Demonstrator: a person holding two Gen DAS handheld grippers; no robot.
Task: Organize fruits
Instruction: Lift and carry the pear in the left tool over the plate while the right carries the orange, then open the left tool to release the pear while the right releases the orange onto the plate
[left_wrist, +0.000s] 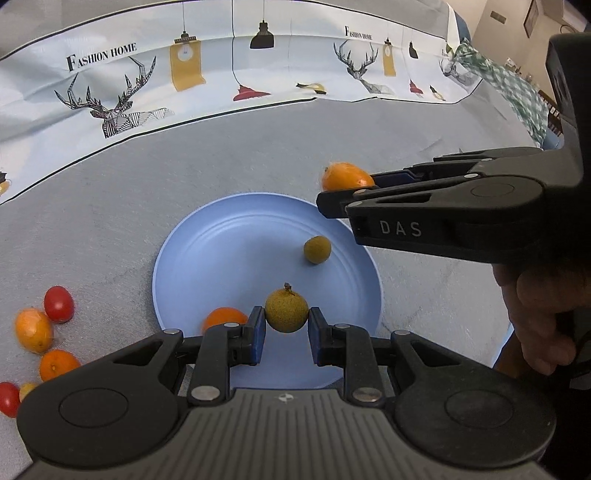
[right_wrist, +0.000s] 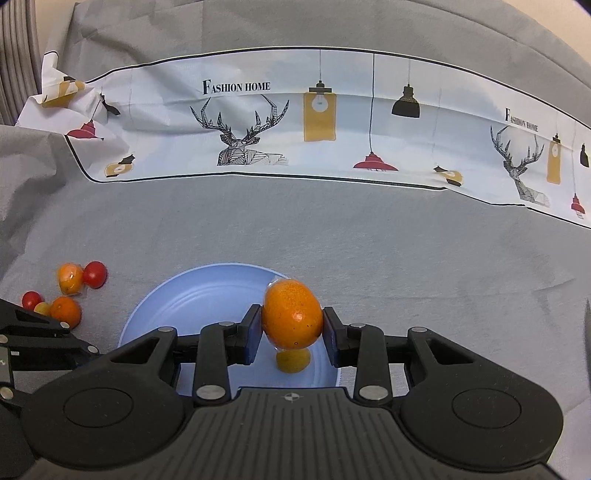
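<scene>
Both grippers loaded over the round pale-blue plastic plate (left_wrist: 192, 258). Left gripper (left_wrist: 286, 316) was clamped narrow on a small tan-green round fruit (left_wrist: 286, 311), above the plate's near edge. Right gripper (right_wrist: 291, 320) was pinched on a glossy orange oval fruit (right_wrist: 292, 314), above the plate's right side. Step looked like drop-off; next: lower, release. Plate centre was free; one tan-green fruit (left_wrist: 317, 250) lay right, one orange fruit (left_wrist: 223, 318) near edge. Loose tomatoes and oranges (left_wrist: 44, 325) sat off the plate's left edge on grey cloth (left_wrist: 110, 206).

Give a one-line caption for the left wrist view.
Left tool grips a brownish-green fruit over the blue plate; right tool holds an orange fruit beyond its rim.
</scene>
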